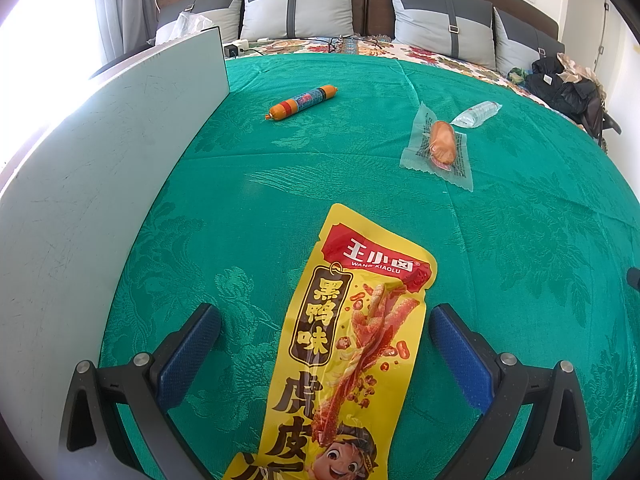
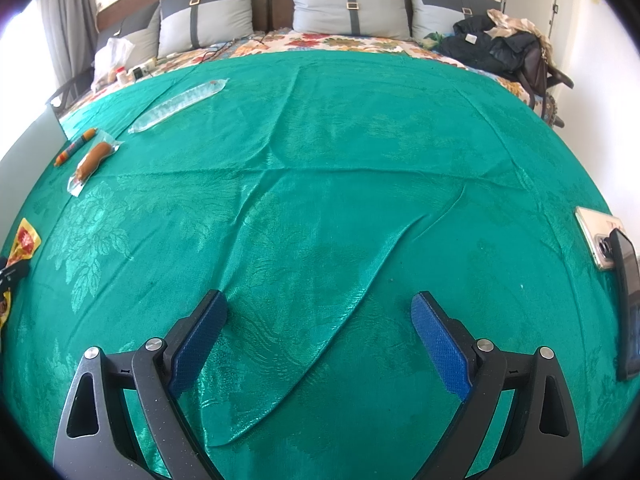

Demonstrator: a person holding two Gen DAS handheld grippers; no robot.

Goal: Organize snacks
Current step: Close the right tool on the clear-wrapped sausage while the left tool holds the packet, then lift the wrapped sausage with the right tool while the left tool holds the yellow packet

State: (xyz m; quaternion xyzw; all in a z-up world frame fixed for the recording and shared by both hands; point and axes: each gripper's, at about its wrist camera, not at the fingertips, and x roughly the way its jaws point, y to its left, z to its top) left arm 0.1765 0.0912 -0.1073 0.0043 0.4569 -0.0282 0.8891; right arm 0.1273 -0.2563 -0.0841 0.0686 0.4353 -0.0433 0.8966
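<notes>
Surface: a bed with a green cloth (image 2: 340, 152) spread over it, grey pillows (image 1: 298, 8) behind.
Left hand-held gripper (image 1: 324, 328): spread wide, the yellow snack packet (image 1: 352, 344) lies flat between its fingers, not pinched.
Right hand-held gripper (image 2: 319, 320): spread, over bare cloth.
Other snacks: orange sausage stick (image 1: 302, 102), clear-wrapped sausage (image 1: 442, 144), clear tube packet (image 1: 478, 114), lying farther back.
Left side: a white board (image 1: 100, 152).

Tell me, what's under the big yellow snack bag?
The yellow snack bag lies flat on the green cloth, between the fingers of the open left claw. Only cloth shows around its edges. Anything directly beneath it is covered, so I cannot see it.
</notes>
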